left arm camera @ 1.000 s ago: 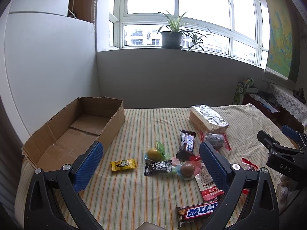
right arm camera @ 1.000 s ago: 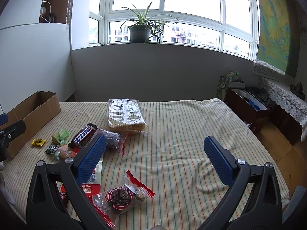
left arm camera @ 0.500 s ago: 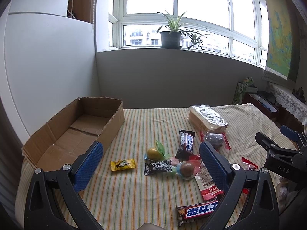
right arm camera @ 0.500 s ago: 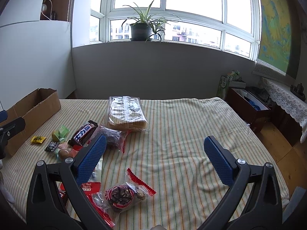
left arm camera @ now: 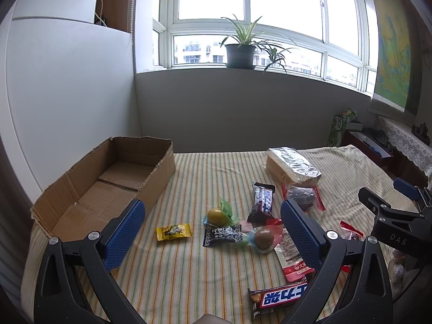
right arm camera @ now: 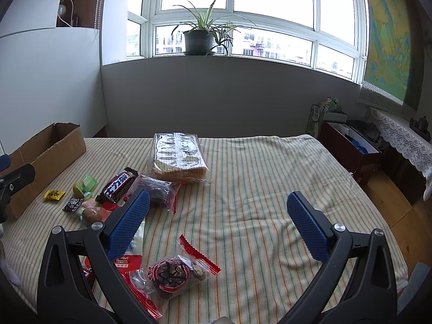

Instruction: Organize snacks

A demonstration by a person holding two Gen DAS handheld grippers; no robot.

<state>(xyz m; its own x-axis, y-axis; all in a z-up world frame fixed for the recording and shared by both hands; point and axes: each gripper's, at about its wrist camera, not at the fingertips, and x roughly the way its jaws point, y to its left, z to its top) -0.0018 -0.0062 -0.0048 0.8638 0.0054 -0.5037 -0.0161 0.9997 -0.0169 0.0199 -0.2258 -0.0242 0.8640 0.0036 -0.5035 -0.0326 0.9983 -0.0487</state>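
The bed (left arm camera: 216,275), under a soft yellow cloth with thin green and orange stripes, fills the lower frame. At its left sits a long open brown cardboard box (left arm camera: 151,186), corrugated, with ragged edges. Right of centre lies a rectangular loaf-shaped cake in crinkled clear plastic (left arm camera: 293,167). The small snacks cluster mid-frame: a glossy brown chocolate bar (left arm camera: 263,199), a flat yellow foil candy packet (left arm camera: 173,231) and a round yellow candy in a green wrapper (left arm camera: 217,215). My left gripper (left arm camera: 212,232) and right gripper (right arm camera: 216,220) hang above the bed, textured blue fingers (right arm camera: 307,226) spread wide, gripping nothing.
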